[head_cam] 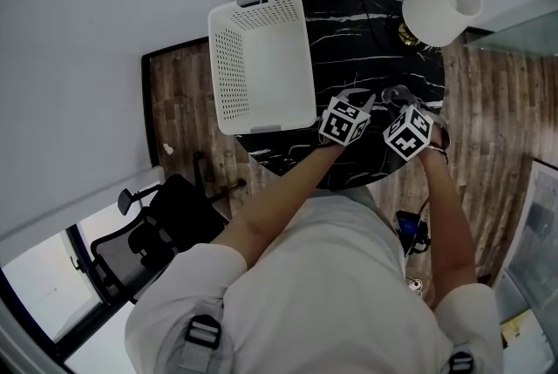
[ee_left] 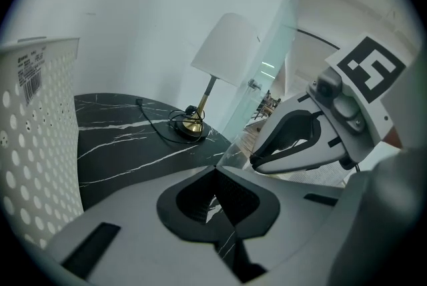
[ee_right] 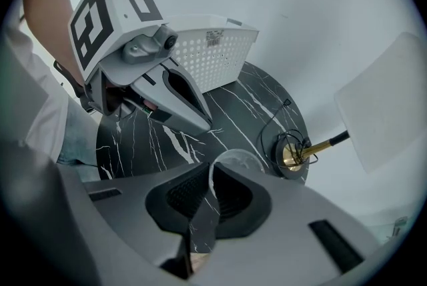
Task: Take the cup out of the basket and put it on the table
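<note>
The clear cup (ee_right: 238,161) is over the black marble table (head_cam: 349,23), right of the white basket (head_cam: 261,58). My right gripper (ee_right: 211,190) is shut on the cup's near rim, and the glass wall shows between the pads. In the head view the cup (head_cam: 394,92) sits just beyond the right gripper (head_cam: 399,105). I cannot tell whether its base touches the table. My left gripper (ee_left: 215,193) is shut with nothing in it. It hangs next to the right one, with its tips (head_cam: 366,98) over the table. The basket holds nothing.
A table lamp with a white shade (head_cam: 443,6) and brass base (ee_right: 291,155) stands at the table's far right, its cord coiled around the base. A black office chair (head_cam: 148,233) stands on the floor at the left. The wall runs behind the table.
</note>
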Demonstrator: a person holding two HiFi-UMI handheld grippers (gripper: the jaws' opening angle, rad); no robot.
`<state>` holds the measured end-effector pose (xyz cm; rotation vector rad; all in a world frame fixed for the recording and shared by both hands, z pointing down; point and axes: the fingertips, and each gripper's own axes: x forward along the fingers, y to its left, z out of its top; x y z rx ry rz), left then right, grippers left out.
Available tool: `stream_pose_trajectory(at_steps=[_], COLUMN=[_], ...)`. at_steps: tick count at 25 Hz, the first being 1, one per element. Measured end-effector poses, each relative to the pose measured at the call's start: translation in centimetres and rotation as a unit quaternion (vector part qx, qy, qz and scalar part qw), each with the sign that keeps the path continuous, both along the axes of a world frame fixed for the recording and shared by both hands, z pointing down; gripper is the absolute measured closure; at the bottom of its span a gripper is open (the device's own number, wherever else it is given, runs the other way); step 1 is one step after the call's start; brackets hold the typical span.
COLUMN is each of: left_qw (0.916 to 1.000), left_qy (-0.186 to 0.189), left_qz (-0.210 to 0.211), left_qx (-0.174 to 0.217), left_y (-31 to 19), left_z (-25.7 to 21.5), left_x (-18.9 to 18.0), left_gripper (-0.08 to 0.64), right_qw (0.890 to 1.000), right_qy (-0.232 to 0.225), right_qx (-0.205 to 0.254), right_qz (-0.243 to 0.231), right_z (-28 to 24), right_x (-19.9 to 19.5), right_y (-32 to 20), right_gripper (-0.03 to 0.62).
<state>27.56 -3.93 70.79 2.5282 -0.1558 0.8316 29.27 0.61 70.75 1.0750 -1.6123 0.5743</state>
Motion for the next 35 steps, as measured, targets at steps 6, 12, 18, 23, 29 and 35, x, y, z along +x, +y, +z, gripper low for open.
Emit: stream_pose_trajectory(at_steps=[6, 12, 18, 23, 29, 35], left_qw=[1.0000, 0.9998, 0.9996, 0.9996, 0.9996, 0.9998], left_qy=[-0.006, -0.015, -0.020, -0.020, -0.018, -0.010], left_qz=[0.000, 0.000, 0.000, -0.001, -0.003, -0.005], left_qx=[-0.006, -0.012, -0.020, -0.021, -0.020, -0.016], left_y=[0.0, -0.1, 0.1, 0.3, 0.3, 0.1], left_z=[1.4, 2.4, 3.2, 3.3, 3.1, 1.8], left_x=[0.2, -0.2, -0.4, -0.4, -0.6, -0.8], left_gripper=[0.554, 0.554, 0.554, 0.554, 0.554, 0.554], right_qw=[1.000, 1.000, 1.000, 1.000, 1.000, 1.000], right_qy=[0.003, 0.006, 0.002, 0.001, -0.001, 0.008], right_qx=[-0.005, -0.005, -0.012, -0.012, -0.006, -0.006], right_qz=[0.001, 0.002, 0.001, 0.000, 0.010, 0.013], right_z=[1.2, 1.9, 2.5, 2.9, 3.1, 3.1], right_x=[0.1, 0.1, -0.1, -0.3, -0.2, -0.1], right_y=[0.2, 0.1, 0.1, 0.2, 0.1, 0.2], right_gripper=[0.569, 0.569, 0.569, 0.569, 0.568, 0.568])
